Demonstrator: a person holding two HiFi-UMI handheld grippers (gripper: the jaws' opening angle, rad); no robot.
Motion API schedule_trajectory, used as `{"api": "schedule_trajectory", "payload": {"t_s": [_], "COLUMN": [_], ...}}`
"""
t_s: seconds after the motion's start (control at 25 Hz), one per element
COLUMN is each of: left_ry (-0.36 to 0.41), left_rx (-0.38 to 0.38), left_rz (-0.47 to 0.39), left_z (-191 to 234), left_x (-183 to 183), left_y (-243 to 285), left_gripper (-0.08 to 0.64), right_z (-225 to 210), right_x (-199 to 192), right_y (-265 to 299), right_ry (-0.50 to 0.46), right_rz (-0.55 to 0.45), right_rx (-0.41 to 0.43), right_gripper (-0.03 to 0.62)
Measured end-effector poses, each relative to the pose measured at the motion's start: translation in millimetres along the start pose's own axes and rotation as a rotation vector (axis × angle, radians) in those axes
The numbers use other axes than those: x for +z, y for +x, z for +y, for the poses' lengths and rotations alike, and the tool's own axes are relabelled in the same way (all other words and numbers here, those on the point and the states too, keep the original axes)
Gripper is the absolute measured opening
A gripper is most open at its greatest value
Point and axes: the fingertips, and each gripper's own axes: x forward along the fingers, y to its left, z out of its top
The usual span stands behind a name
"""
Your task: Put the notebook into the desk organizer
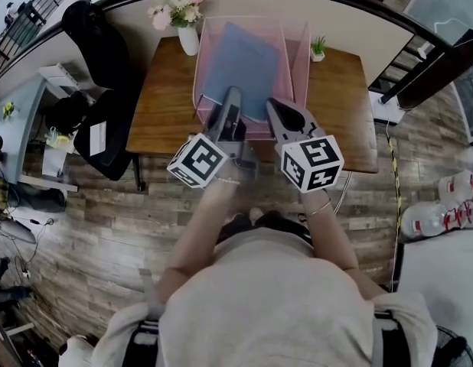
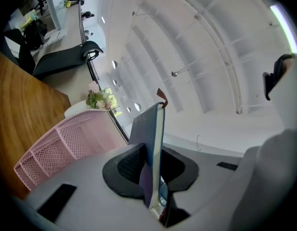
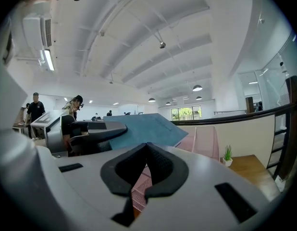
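A blue notebook (image 1: 246,66) leans tilted inside the pink mesh desk organizer (image 1: 200,67) at the back of the wooden table (image 1: 160,105). My left gripper (image 1: 233,98) is shut on the notebook's near edge. In the left gripper view the notebook (image 2: 151,129) stands on edge between the pads of my left gripper (image 2: 152,163), with the organizer (image 2: 67,143) to the left. My right gripper (image 1: 273,107) hovers just right of it, shut and empty. In the right gripper view, my right gripper (image 3: 146,150) shows its tips touching below the notebook (image 3: 143,129).
A white vase of flowers (image 1: 183,17) stands at the table's back left, a small potted plant (image 1: 318,48) at the back right. A black office chair (image 1: 99,125) is left of the table. Water bottles (image 1: 443,205) sit on the floor at right.
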Motion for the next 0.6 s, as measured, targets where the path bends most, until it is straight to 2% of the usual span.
{"api": "schedule_trajectory", "payload": {"t_s": [0.36,0.6], "left_ry": [-0.083,-0.092], "left_rx": [0.047,0.076], "left_rz": [0.002,-0.021], "left_z": [8.5,12.7], "left_x": [-14.8,-18.9], "left_y": [17.0,21.1], "left_gripper": [0.078,0.078], "right_z": [-14.6,-18.3], "right_x": [-1.5,-2.2], "right_y": [0.8,-1.8], "right_ry": [-0.002,0.001], "right_rz": [0.006,0.006], "right_rx": [0.018,0.033], "right_gripper": [0.012,0.012]}}
